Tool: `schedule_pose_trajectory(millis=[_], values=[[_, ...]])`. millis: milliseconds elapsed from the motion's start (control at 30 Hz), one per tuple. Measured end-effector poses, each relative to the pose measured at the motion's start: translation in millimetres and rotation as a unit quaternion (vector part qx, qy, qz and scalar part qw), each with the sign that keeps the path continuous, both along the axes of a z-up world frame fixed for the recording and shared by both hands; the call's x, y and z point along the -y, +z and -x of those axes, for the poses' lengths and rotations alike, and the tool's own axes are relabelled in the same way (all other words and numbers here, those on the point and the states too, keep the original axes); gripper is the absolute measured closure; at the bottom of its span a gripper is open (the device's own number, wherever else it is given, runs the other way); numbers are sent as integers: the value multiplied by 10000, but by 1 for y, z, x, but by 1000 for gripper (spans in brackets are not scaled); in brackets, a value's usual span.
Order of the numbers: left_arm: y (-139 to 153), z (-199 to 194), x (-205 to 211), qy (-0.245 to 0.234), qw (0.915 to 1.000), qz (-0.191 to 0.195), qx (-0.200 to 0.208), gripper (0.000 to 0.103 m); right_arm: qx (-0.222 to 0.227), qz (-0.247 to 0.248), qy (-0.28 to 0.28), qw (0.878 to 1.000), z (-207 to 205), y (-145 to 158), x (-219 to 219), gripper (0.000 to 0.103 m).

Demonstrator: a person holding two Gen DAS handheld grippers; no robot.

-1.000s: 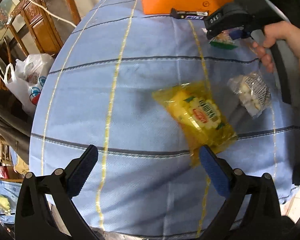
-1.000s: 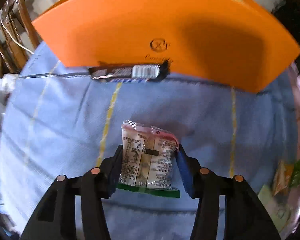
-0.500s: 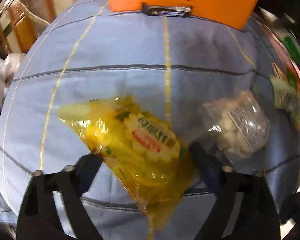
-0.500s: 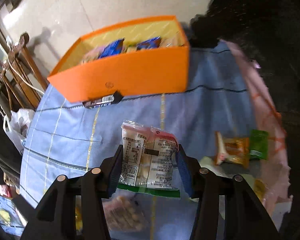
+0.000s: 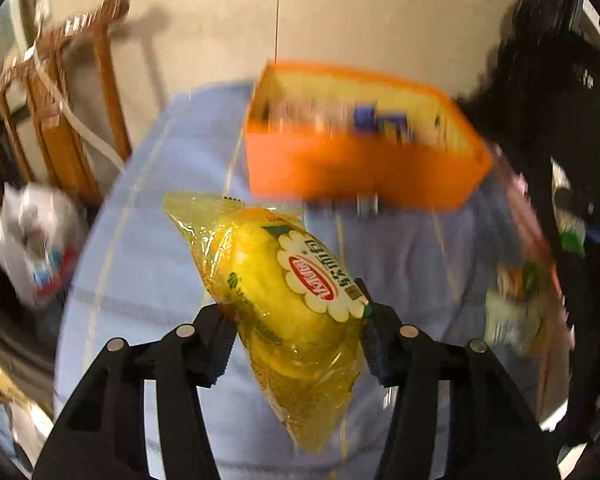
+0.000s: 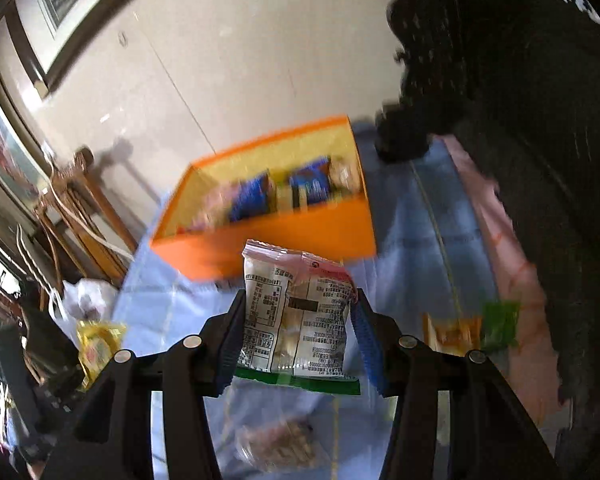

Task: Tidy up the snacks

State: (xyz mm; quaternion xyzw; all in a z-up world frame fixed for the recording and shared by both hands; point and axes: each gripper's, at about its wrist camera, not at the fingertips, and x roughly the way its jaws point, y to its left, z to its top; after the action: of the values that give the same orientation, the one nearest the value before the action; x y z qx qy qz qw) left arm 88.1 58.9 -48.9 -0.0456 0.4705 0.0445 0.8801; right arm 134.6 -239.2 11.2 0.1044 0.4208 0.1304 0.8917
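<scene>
The yellow snack bag (image 5: 284, 304) is pinched between the two black pads of the left gripper (image 5: 296, 344). The jaws of this gripper have just been closing, and the bag is now squeezed between them. The bag is held up above the blue cloth (image 5: 140, 264) and is tilted, with one clear corner pointing up to the left and the other end hanging down. A white flower shape with a red oval label is seen on its front.

A white snack packet (image 6: 296, 320) with small black print, a pink top and a green bottom edge is gripped upright in the right gripper (image 6: 296, 340). It is pressed from both sides by the pads, and it is held above the cloth too.

The orange box (image 6: 268, 216) is seen farther back on the cloth, past both held snacks. Its inside is yellow, and blue packets (image 6: 252, 196) are packed in it, but they are blurred.

More snacks are left lying on the cloth. An orange packet (image 6: 452, 334) and a green packet (image 6: 500, 322) are found side by side to the right. A clear bag of pale pieces (image 6: 276, 448) is seen below the right gripper. Wooden chairs (image 5: 68, 120) and a white plastic bag (image 5: 36, 240) are seen off to the left, past the table.
</scene>
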Motion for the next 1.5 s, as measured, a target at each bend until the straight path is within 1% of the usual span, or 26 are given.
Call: schedule_pose_trajectory(millis=[100,233,333,433,467,500,533,600,633,733,800,833,867,900,933,967,1033,1100,1200,1233,1300,1333,1367,1400,1467,1500], values=[[39,-49,-7,-148,9992,-219,311,51,385,34,86,9992,-32,35,-9,52],[84,-128,-19,-227,9982,-240,491,51,458,33,172,9988,-94,65,-21,52],[96,-173,-20,-338,9969,-435,565,51,395,170,163,9989,-136,73,-29,52],[99,-196,-20,-370,9968,-363,609,50,472,293,132,9984,-159,70,-37,49],[97,-207,-20,-351,9969,-344,619,45,503,264,105,9983,-165,69,-39,39],[94,-213,-18,-325,9969,-375,616,33,498,195,137,9985,-171,66,-40,25],[88,-221,-16,-250,9967,-519,571,7,505,196,152,9984,-173,63,-41,4],[76,-223,-9,-262,9951,-787,545,4,521,460,194,9974,-173,57,-43,3],[70,-221,-4,-416,9937,-861,578,4,520,573,169,9969,-169,53,-40,4],[45,-194,19,-1227,9813,-1239,812,4,340,628,66,9974,-147,37,-19,4],[15,-157,41,-2112,9553,-1866,898,4,239,874,-149,9958,-118,22,6,4],[-3,-135,49,-2498,9383,-2215,899,4,165,1074,-276,9937,-104,14,19,4],[-19,-121,54,-2721,9264,-2465,838,4,5,1239,-378,9916,-92,3,33,4],[-35,-108,58,-2893,9169,-2658,704,4,-381,1320,-586,9888,-76,-16,55,4],[-58,-91,60,-3089,9091,-2767,396,4,-723,1304,-831,9853,-66,-32,72,3],[-74,-77,60,-3195,9064,-2758,189,4,-1063,1261,-1085,9803,-59,-48,89,3],[-96,-56,60,-3318,9070,-2592,-68,4,-1691,1538,-1612,9601,-48,-84,120,3],[-117,-34,58,-3327,9100,-2449,-357,4,-1929,1708,-1995,9454,-44,-105,137,3],[-146,-13,51,-3158,9210,-2110,-864,4,-2138,1176,-2383,9400,-46,-130,150,3],[-155,-9,46,-3068,9245,-2026,-1012,4,-1920,1386,-2439,9404,-48,-129,141,3],[-176,3,31,-2820,9309,-1853,-1402,4,-1947,1448,-2138,9463,-60,-137,121,4],[-184,7,22,-2640,9363,-1729,-1543,4,-1959,1483,-2123,9458,-65,-141,110,4],[-181,9,16,-2520,9435,-1545,-1498,4,-1978,1498,-2074,9463,-70,-146,97,4],[-182,10,8,-2425,9467,-1402,-1591,4,-2002,1565,-2075,9446,-75,-151,92,4],[-187,10,-6,-2184,9487,-1370,-1831,4,-2138,1956,-2430,9257,-76,-166,89,4],[-186,11,-12,-2104,9504,-1430,-1787,4,-2209,1918,-2509,9227,-71,-174,95,4]])
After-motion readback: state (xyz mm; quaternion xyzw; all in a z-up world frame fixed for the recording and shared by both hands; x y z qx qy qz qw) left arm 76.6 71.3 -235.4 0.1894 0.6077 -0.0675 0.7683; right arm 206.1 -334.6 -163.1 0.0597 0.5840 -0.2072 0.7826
